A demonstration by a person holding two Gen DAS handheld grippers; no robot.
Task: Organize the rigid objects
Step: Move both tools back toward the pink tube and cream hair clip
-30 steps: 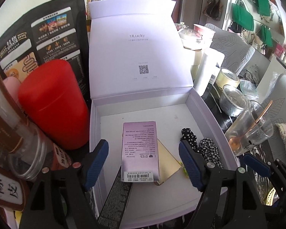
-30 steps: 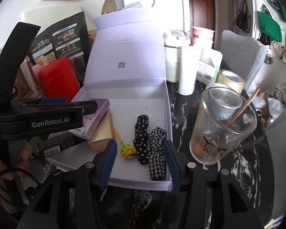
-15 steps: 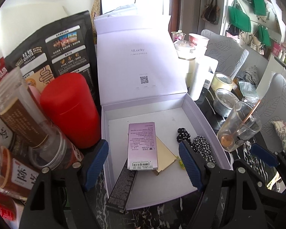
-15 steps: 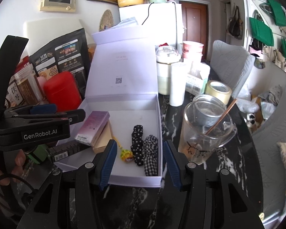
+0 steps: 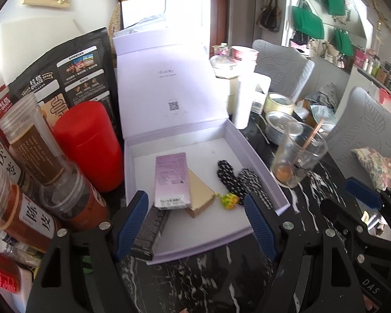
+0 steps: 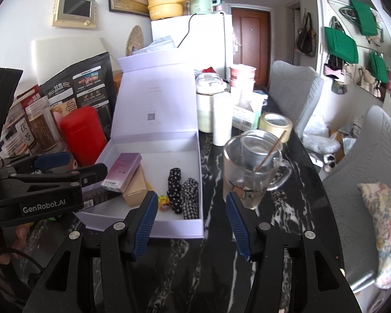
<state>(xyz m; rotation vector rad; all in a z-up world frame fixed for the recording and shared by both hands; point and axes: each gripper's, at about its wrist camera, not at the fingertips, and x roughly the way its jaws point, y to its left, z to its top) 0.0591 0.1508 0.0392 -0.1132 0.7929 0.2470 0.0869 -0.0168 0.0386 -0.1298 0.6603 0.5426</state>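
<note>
Box (image 5: 255,156) sits open on table, pink carton (image 5: 172,180) inside at its left, long axis running away from left gripper (image 5: 195,224), which is nearer. Left gripper wide, empty. Right gripper (image 6: 191,224) just been opening, nothing between jaws.

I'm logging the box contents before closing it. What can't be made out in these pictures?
- Dark ribbed box: left wrist view, partly behind a finger; right wrist view, behind the left gripper.
- Gold box: partly under the purple carton.
- Carton print: too small.
</note>
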